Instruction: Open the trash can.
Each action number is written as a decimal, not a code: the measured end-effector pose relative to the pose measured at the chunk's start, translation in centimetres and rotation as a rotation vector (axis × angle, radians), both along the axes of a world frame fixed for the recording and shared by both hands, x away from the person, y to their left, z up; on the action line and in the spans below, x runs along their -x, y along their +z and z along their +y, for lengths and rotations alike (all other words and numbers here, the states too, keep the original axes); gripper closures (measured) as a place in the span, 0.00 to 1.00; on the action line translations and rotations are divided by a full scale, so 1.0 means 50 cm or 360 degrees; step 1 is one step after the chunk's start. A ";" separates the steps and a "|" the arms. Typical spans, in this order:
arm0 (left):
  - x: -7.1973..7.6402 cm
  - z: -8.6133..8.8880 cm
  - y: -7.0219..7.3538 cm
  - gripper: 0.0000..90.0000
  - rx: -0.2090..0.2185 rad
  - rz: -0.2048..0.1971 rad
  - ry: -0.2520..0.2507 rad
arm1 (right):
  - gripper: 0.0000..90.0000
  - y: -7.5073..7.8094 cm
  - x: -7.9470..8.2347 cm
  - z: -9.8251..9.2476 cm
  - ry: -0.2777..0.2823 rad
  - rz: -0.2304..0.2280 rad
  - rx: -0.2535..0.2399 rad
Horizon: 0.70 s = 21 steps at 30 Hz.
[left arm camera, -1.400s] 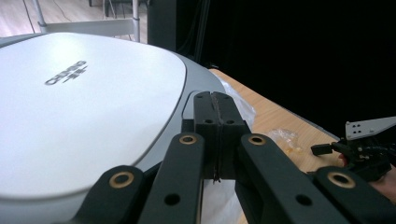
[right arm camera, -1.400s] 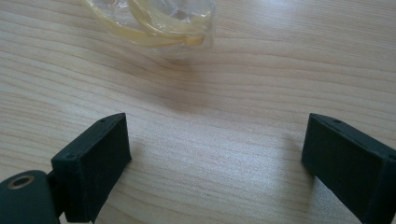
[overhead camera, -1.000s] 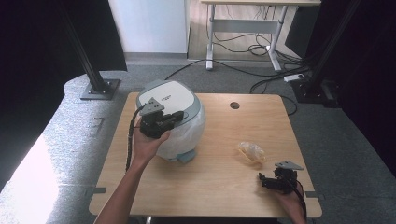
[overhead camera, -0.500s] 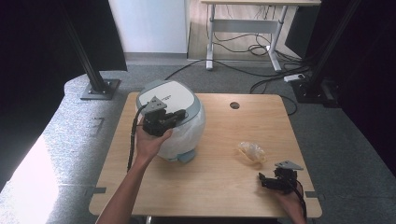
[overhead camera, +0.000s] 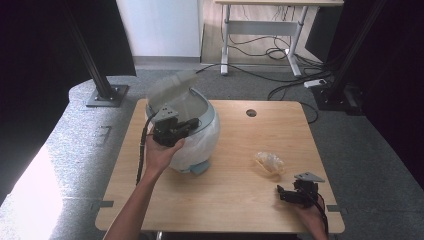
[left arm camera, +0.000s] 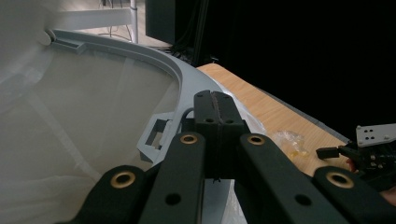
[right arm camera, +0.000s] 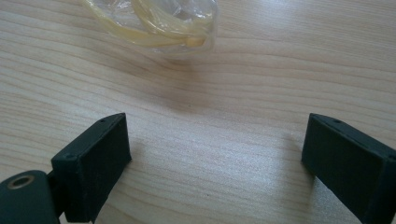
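Observation:
A round white bin (overhead camera: 192, 145) stands on the left half of the wooden table (overhead camera: 240, 205). Its pale lid (overhead camera: 170, 87) is raised at the back, blurred. The grey rim (left arm camera: 187, 79) and the white liner inside show in the left gripper view. My left gripper (overhead camera: 192, 124) is shut with nothing between the jaws, and its tip (left arm camera: 217, 100) sits at the front of the rim by the latch. A crumpled clear bag (overhead camera: 269, 162) with yellow contents (right arm camera: 159, 21) lies on the right. My right gripper (overhead camera: 281, 192) rests open on the table just short of it (right arm camera: 217, 158).
A round cable hole (overhead camera: 251, 113) lies in the table's far middle. A black stand base (overhead camera: 106, 95) sits on the floor at the far left. Desk legs and cables (overhead camera: 280, 50) lie beyond the table. Bare wood lies between the bin and the bag.
The bin's lid, shut in both earlier frames, now stands swung up at the back. Neither hand has shifted.

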<state>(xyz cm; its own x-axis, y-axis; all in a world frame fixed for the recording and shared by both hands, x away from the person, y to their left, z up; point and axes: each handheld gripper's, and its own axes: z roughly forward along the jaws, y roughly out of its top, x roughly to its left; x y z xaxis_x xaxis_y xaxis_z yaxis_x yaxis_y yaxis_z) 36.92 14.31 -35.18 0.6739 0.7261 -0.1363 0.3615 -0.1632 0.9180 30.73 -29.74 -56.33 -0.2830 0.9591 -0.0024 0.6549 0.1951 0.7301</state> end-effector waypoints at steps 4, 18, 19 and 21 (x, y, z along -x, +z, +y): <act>0.000 0.002 0.001 1.00 0.0011 0.0006 -0.0004 | 0.08 0.000 0.000 0.000 -0.0001 0.0000 0.0000; 0.056 0.046 0.016 0.55 0.0051 -0.0002 -0.0011 | 0.08 0.000 0.000 0.000 0.0000 0.0000 0.0000; 0.060 0.050 0.015 0.48 0.0023 0.0009 -0.0012 | 0.08 0.000 0.000 0.000 0.0000 -0.0002 -0.0002; 0.079 0.064 0.008 0.33 -0.0020 -0.0025 0.0039 | 0.08 0.000 0.000 0.000 0.0000 -0.0002 -0.0003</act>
